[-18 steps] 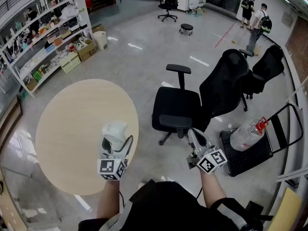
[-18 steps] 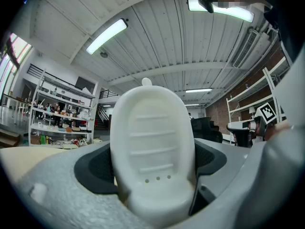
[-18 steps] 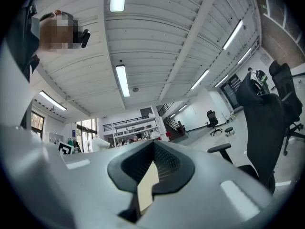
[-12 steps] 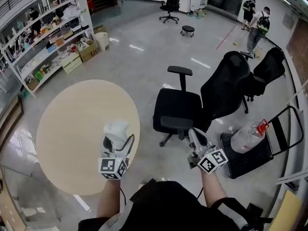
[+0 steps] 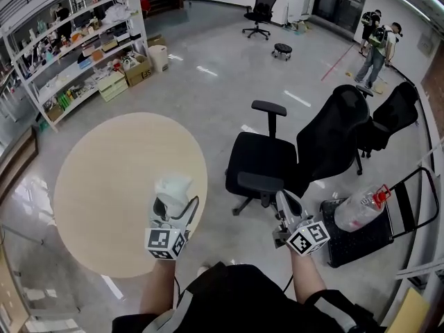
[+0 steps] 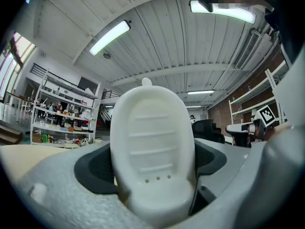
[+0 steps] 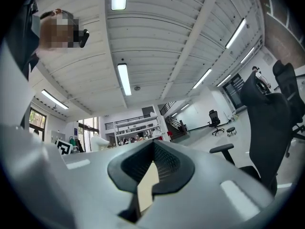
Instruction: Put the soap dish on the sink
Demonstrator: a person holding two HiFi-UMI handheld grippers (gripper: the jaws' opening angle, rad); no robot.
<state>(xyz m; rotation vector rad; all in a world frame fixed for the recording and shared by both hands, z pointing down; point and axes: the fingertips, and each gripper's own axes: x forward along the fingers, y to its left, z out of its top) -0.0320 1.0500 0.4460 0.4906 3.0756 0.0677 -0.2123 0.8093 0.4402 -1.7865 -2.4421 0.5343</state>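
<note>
Open hall with a shiny grey floor (image 5: 208, 82). No sink shows in any view. A round worktop (image 5: 104, 179) sits on the left with its top bare, and long shelving (image 5: 76, 40) full of boxes and bottles runs behind it. To the right, a black office chair (image 5: 267, 161) stands just beside the worktop, with more black chairs behind it. A low cart (image 5: 361, 238) at the far right carries a big water jug (image 5: 359, 208) lying on its side. Two people (image 5: 378, 40) stand far off at the back.

The left tongs (image 5: 175, 203) are clamped on the soap dish (image 5: 173, 188). The jaws are spread wide around its sides. The dish is white and oval, with ridges and three small drain holes, and its ridged face is turned to the left gripper view. It is held in the air and shows against the near right edge of the worktop, touching nothing else.

The right tongs (image 5: 286, 201) are pressed together with nothing between them, and they are held level, well apart from the dish.

Step in hand, as a judgement: carry phase. The dish is picked up and the placing is not started. The next move calls for finding the sink and walking or turning toward it. After that, lower the dish flat onto the sink ledge, ridged side up, then let the left tongs spread off it. The wide grip on smooth plastic could slip if the dish gets tilted.
</note>
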